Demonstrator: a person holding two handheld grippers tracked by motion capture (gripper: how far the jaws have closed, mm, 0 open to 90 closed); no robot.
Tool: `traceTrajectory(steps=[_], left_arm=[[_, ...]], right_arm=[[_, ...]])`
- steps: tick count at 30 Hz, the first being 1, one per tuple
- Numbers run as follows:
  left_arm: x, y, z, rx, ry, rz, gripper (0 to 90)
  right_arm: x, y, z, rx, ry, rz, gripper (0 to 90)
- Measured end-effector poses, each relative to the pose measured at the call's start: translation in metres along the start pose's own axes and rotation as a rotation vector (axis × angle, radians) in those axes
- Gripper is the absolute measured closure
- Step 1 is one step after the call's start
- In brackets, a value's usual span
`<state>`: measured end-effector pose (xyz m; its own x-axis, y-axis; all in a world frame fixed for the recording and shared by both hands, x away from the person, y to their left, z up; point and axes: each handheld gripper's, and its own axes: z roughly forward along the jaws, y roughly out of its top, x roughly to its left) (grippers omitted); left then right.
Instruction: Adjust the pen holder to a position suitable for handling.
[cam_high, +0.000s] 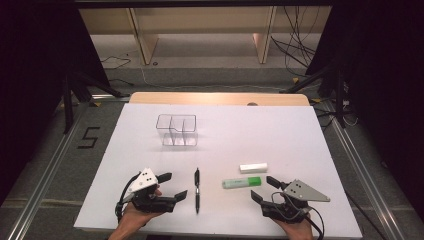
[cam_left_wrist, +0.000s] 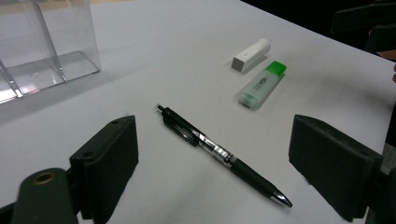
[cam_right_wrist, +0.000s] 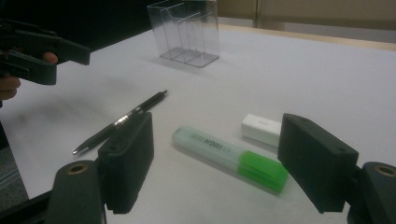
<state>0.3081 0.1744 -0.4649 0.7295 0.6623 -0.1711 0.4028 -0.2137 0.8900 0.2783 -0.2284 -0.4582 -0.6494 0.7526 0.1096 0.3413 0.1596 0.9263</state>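
I hold my left gripper (cam_high: 171, 186) near the front edge of the white table (cam_high: 280, 130), and its jaws are wide open with nothing between them. My right gripper (cam_high: 263, 188) sits on the other side, near the front edge too, and its jaws are also wide open and empty.

Between my two grippers lies a black pen (cam_high: 197, 190) — flat on the table, its tip pointing toward me. Just to the right of it is a green highlighter (cam_high: 242, 183), lying flat, close in front of my right jaws. A small white eraser (cam_high: 253, 167) lies just behind the highlighter, not touching it.

Farther back stands a clear plastic holder (cam_high: 176, 130) with dividers inside — it is upright.
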Motion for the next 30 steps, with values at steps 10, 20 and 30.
traceTrajectory(steps=[10,20,30], left_arm=[[0.0,0.001,0.001,-0.002,0.004,0.001,15.5],[0.005,0.006,0.0,-0.028,0.016,-0.025,15.5],[0.041,0.018,-0.002,-0.018,0.155,-0.128,15.8]], right_arm=[[0.001,0.0,0.0,-0.001,-0.003,-0.004,28.7],[0.001,0.001,-0.001,-0.012,-0.009,-0.005,29.6],[0.0,0.001,-0.001,-0.017,-0.002,-0.004,29.6]])
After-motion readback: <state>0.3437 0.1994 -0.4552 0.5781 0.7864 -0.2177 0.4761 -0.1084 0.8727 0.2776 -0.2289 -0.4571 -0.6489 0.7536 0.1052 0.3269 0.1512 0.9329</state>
